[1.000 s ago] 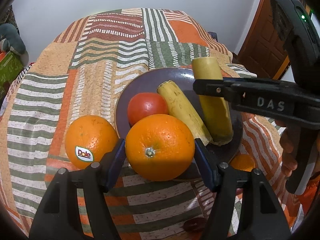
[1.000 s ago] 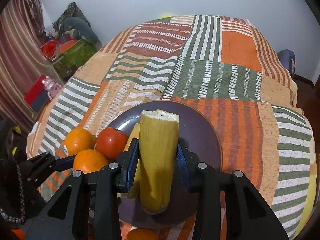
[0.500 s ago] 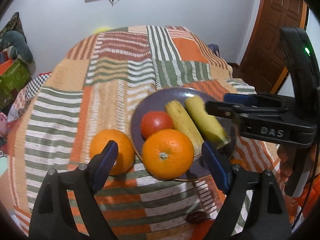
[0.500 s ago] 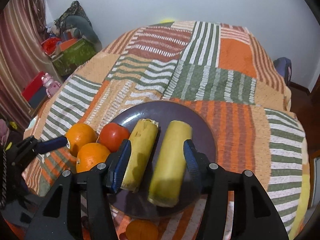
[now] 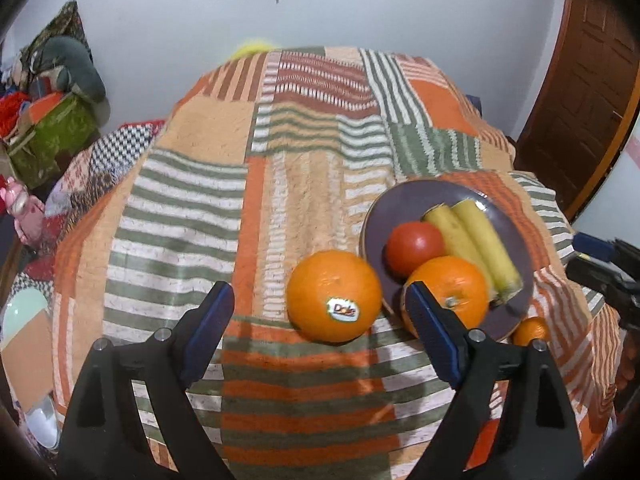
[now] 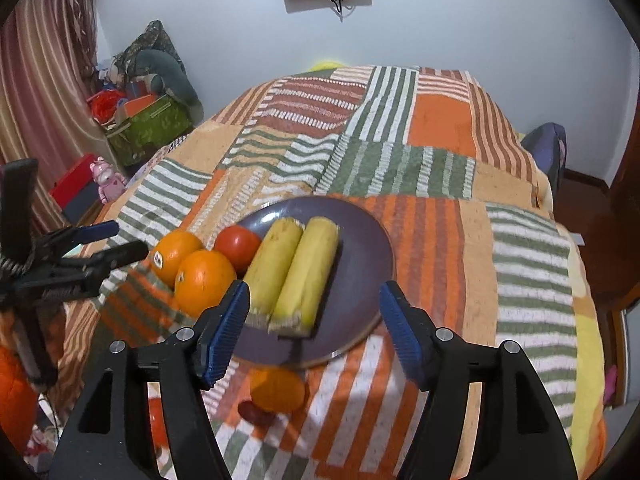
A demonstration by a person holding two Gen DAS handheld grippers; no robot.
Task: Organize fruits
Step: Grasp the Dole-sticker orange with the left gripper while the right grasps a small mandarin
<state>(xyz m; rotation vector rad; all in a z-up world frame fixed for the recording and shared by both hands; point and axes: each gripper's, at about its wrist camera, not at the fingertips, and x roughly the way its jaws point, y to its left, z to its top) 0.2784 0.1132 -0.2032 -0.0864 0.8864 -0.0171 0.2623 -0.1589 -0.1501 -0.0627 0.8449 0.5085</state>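
Nearest us, our left gripper [image 5: 320,320] hangs over the striped bedcover [image 5: 280,200], its jaws having just spread wide, nothing pressed between the pads. The stickered orange [image 5: 334,295] sits on the cover ahead of the gap, just outside the plate's [image 5: 404,200] rim at its 8 o'clock. Our right gripper [image 6: 314,320] has also just been opening; its jaws stand apart with the near ends of the two bananas [image 6: 292,272] showing between them, untouched.

A small orange [image 6: 277,390] lies off the plate at its 6 o'clock, a dark red scrap beside it; what that is we cannot tell.

On the purple plate, a second orange [image 5: 448,294] rests at the rim around 7 o'clock, the tomato [image 5: 415,248] just behind it, and the bananas lie side by side, touching, through the middle. The plate's 3 o'clock half is bare.

Beyond the plate, the cover runs free toward 12 o'clock up to the wall. A wooden door [image 5: 592,92] stands at 2 o'clock.
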